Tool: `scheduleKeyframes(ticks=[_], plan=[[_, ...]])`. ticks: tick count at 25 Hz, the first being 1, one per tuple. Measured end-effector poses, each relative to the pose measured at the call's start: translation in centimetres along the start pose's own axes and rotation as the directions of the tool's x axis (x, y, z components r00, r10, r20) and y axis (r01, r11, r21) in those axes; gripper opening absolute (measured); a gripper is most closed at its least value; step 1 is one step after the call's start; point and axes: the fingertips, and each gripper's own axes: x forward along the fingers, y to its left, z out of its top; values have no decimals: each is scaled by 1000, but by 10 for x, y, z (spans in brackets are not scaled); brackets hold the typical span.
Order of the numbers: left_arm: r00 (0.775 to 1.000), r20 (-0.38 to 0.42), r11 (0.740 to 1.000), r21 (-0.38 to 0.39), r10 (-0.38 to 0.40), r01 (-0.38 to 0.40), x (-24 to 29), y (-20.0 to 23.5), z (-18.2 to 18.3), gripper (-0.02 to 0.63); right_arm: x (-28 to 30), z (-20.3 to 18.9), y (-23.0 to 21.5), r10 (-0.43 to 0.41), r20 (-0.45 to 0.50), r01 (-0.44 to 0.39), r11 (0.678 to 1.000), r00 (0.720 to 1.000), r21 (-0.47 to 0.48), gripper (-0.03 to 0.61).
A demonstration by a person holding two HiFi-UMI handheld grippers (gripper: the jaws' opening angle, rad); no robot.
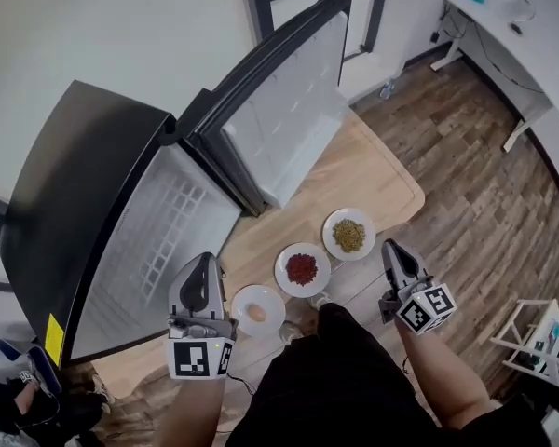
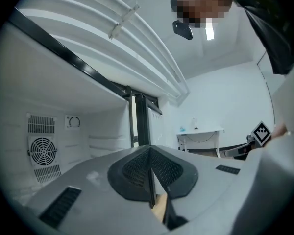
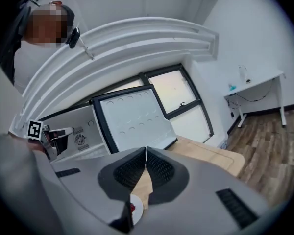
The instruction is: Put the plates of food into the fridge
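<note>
1. My left tongs (image 2: 150,153): jaws pressed flat together, nothing between them. They face the white inside of the fridge (image 1: 79,194); a round fan grille (image 2: 42,150) shows on its back wall.
2. My right tongs (image 3: 145,152): jaws also together, empty. In the head view they hang to the right of the plates and touch none of them.
3. All three plates sit outside the fridge on the wooden board (image 1: 382,180) on the floor, in a slanted row.
   - Plate with a small orange item (image 1: 240,304): nearest, just beside the left tongs.
   - Plate of red food (image 1: 284,278): in the middle.
   - Plate of green-yellow food (image 1: 332,225): farthest.
4. The fridge door (image 1: 293,110) stands swung open, its white inner side towards the board.
</note>
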Motion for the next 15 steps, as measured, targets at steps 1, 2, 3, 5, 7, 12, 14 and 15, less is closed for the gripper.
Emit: scheduleKeyframes(ticks=[1, 2, 3, 5, 7, 12, 14, 15], plan=[[1000, -1, 1000, 3, -13, 13, 5, -3, -2, 3, -1, -8, -6, -14, -9, 14, 1000, 1000, 16, 23], [1000, -5, 1000, 6, -24, 24, 10, -6, -5, 4, -2, -15, -12, -24, -16, 24, 999, 1000, 37, 23], [999, -12, 999, 16, -36, 36, 15, -10, -8, 3, -4, -23, -18, -33, -17, 34, 998, 999, 59, 23], [998, -24, 996, 53, -64, 65, 23, -17, -13, 3, -7, -37, -30, -60, -7, 60, 994, 998, 95, 23], [996, -30, 994, 79, -78, 81, 27, -20, -13, 5, -5, -53, -41, -92, -2, 92, 987, 996, 133, 25], [994, -61, 990, 98, -96, 102, 40, -30, -21, 4, -13, -86, -82, -186, 7, 170, 911, 983, 376, 82], [992, -65, 988, 107, -106, 112, 41, -34, -21, 4, -14, -101, -95, -214, -22, 203, 885, 977, 419, 89], [992, -68, 988, 109, -107, 114, 40, -34, -21, 3, -14, -107, -100, -225, -40, 219, 875, 974, 431, 89]])
